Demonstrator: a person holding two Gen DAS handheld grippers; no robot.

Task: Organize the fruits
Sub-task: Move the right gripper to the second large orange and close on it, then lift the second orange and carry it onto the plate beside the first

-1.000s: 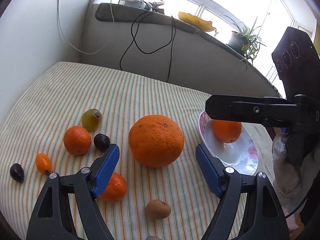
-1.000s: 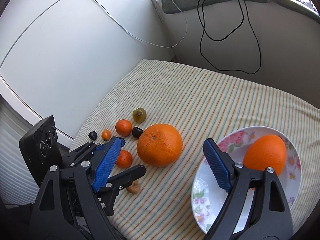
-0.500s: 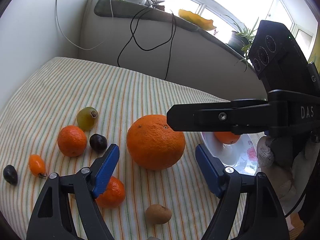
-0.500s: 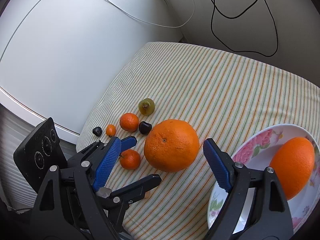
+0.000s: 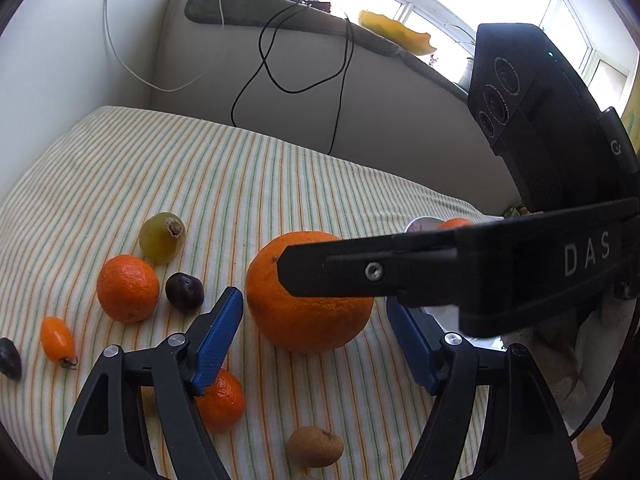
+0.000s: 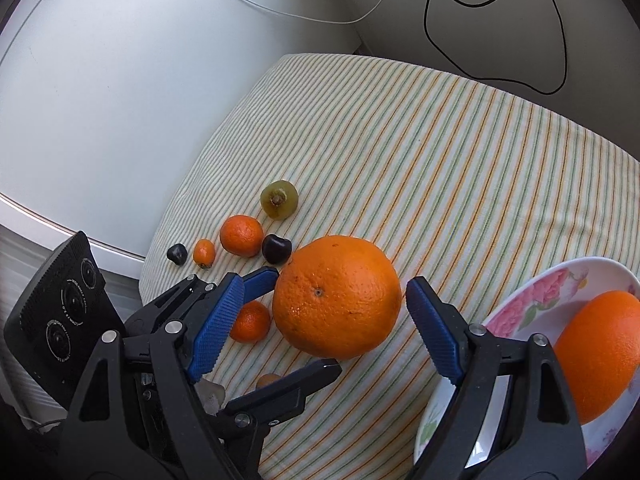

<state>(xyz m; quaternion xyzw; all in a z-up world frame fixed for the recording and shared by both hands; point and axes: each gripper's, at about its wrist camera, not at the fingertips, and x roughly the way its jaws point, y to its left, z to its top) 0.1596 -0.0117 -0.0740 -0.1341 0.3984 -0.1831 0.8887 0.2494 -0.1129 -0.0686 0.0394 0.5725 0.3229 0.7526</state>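
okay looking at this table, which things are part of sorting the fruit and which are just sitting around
Part of the job:
- big round orange, between both grippers' closing jaws, not yet gripped
- floral white plate holding another orange
- small mandarins, green fig-like fruit, dark cherries, orange kumquat
- left gripper, right gripper

Just lying about:
- black cable, white cable
- yellow dish on the sill

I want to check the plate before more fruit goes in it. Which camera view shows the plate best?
The right wrist view: the plate shows its flowered rim and an orange lying inside. In the left wrist view, the right gripper hides almost all of the plate.
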